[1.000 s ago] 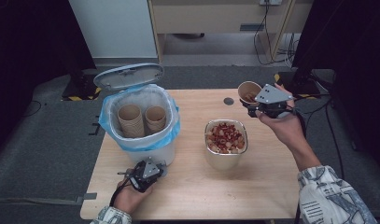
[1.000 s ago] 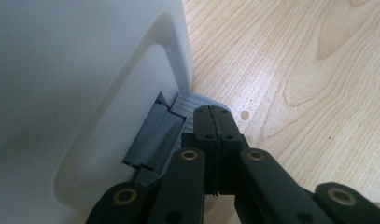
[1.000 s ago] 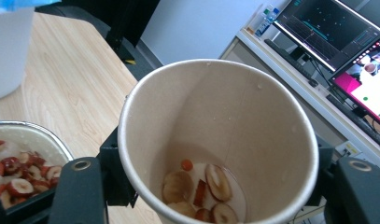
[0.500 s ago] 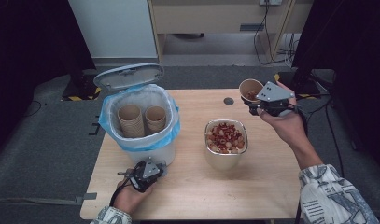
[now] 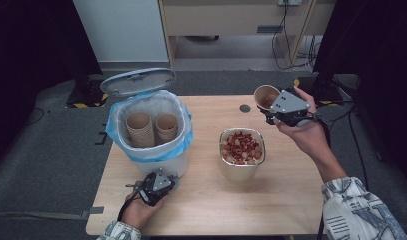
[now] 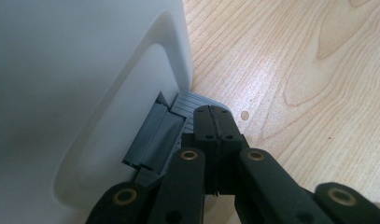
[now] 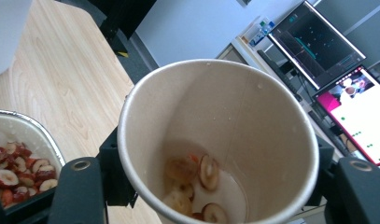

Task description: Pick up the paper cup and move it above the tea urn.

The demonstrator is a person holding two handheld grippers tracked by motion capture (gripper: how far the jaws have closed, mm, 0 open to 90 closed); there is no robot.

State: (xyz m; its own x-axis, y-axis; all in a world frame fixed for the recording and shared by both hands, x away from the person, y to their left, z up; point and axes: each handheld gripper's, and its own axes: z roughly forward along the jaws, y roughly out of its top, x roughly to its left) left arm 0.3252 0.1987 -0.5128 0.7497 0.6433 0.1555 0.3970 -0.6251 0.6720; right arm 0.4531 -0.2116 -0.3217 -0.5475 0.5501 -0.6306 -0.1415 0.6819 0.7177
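Right claw, clamped on a paper cup of leftover slices, hangs at two o'clock from the bowl. Tipping slowly over the bowl's centre should empty it cleanly (left claw, pressed together, rests on the bin's pedal).

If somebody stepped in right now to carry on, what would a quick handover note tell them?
Right tongs: shut on the paper cup, held tilted above the table's far right; a few dried fruit slices remain at its bottom.
Left tongs: shut, empty, tips on the grey pedal at the foot of the white bin.
The bin's lid stands open; two stacks of used cups are inside. The foil tray holds the fruit slices.
Left, probably: empty the cup into the tray, then drop it in the bin.
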